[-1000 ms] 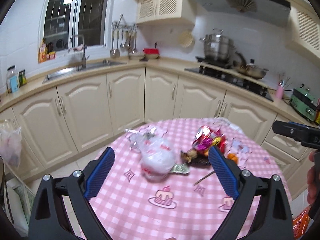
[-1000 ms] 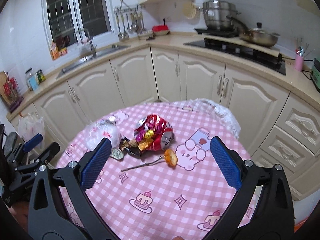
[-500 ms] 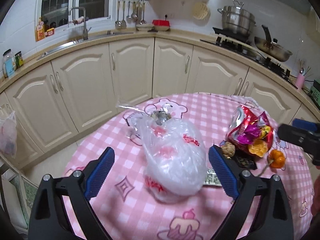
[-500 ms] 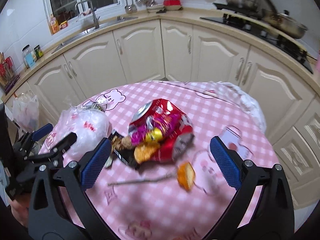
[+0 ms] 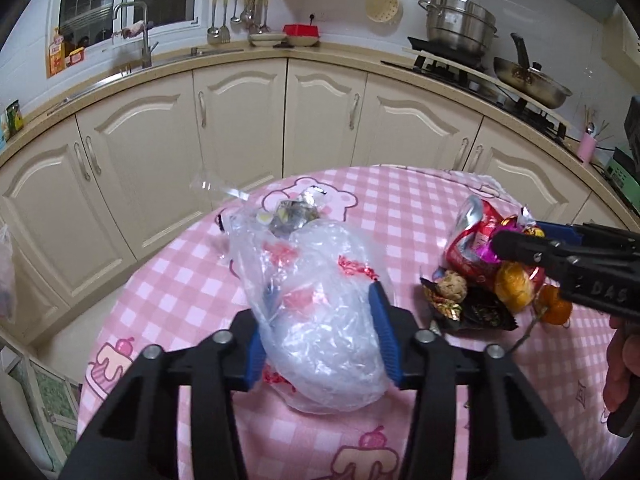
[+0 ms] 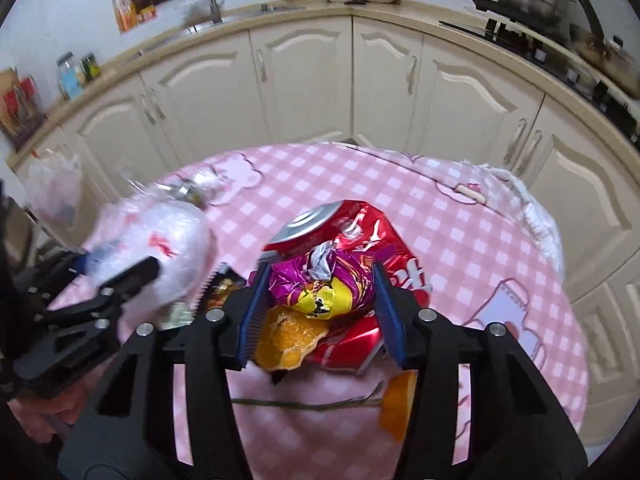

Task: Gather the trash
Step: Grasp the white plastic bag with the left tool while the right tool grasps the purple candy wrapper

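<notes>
A clear plastic bag (image 5: pixel 320 312) stuffed with rubbish lies on the pink checked tablecloth (image 5: pixel 168 292). My left gripper (image 5: pixel 322 338) has its blue pads closed against both sides of the bag; it also shows in the right wrist view (image 6: pixel 156 252). A trash pile sits to the right: a red snack bag (image 6: pixel 360 240), a purple and yellow wrapper (image 6: pixel 320 284), orange peel (image 6: pixel 286 334), a dark wrapper (image 5: pixel 476 312). My right gripper (image 6: pixel 320 308) has its pads on either side of the purple wrapper and peel.
A thin twig (image 6: pixel 304 403) and another orange peel (image 6: pixel 396 408) lie on the cloth in front of the pile. Cream kitchen cabinets (image 5: pixel 240 128) curve behind the round table. A white bag (image 6: pixel 52 192) hangs at the left by the cabinets.
Both grippers have moved forward and down to the table and narrowed: the left around the plastic bag, the right around the wrapper pile.
</notes>
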